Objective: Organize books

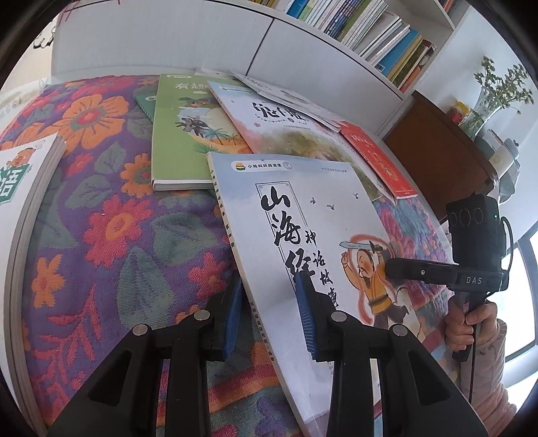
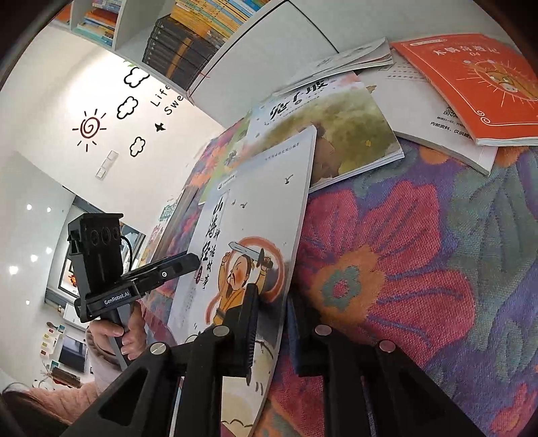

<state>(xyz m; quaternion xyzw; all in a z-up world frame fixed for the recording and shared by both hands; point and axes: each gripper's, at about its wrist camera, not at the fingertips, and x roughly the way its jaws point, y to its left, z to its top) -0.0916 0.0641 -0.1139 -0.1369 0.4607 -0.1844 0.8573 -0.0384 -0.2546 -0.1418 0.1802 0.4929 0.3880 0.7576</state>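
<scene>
A white book with a cartoon swordsman on its cover is tilted up off the flowered cloth. My left gripper straddles its spine edge, one blue pad under and one over, shut on it. My right gripper grips the opposite edge of the same book, one finger on the cover, one behind. Each gripper shows in the other's view: the right one, the left one.
Several books lie scattered behind: a green one, a pastel one, a red one, an orange one. A thick book lies at the left. A bookshelf stands behind.
</scene>
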